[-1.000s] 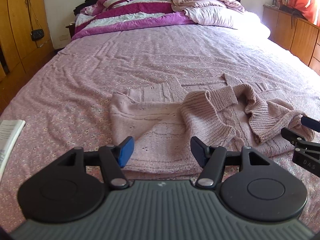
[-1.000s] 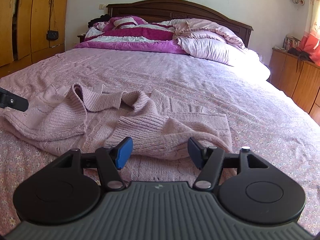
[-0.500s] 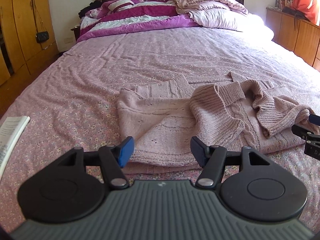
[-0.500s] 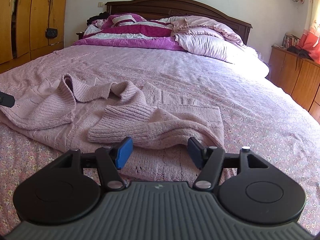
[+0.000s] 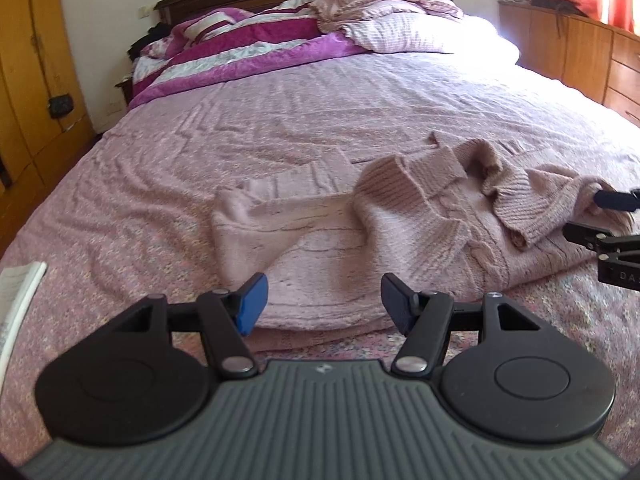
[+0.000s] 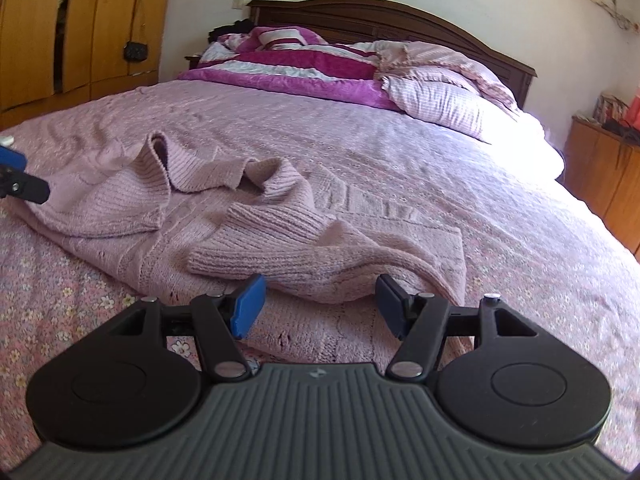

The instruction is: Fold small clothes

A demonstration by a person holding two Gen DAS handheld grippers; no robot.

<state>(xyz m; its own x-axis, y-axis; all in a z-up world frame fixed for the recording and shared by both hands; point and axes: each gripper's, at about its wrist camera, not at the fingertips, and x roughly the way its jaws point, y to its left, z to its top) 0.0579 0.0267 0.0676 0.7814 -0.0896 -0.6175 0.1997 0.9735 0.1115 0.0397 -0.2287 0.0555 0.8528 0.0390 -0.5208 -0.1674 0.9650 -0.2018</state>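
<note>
A small pink knitted cardigan (image 5: 400, 232) lies rumpled on the bed, both sleeves flopped over its body. My left gripper (image 5: 322, 300) is open and empty, just above the cardigan's near hem on its left part. My right gripper (image 6: 316, 304) is open and empty, low over the near hem, in front of a ribbed sleeve (image 6: 280, 248) of the cardigan (image 6: 140, 208). The right gripper's fingers (image 5: 612, 216) show at the right edge of the left wrist view. The left gripper's fingers (image 6: 16, 176) show at the left edge of the right wrist view.
The bed has a pink flowered spread (image 5: 320, 112), with a magenta quilt (image 5: 256, 48) and pillows (image 6: 440, 96) at the dark headboard. A white booklet (image 5: 18, 300) lies at the bed's left edge. Wooden wardrobes (image 6: 80, 28) stand left, a wooden dresser (image 5: 580, 52) right.
Both grippers have tilted and come lower and closer to the cardigan's near hem. Both stay open. The cardigan has not moved.
</note>
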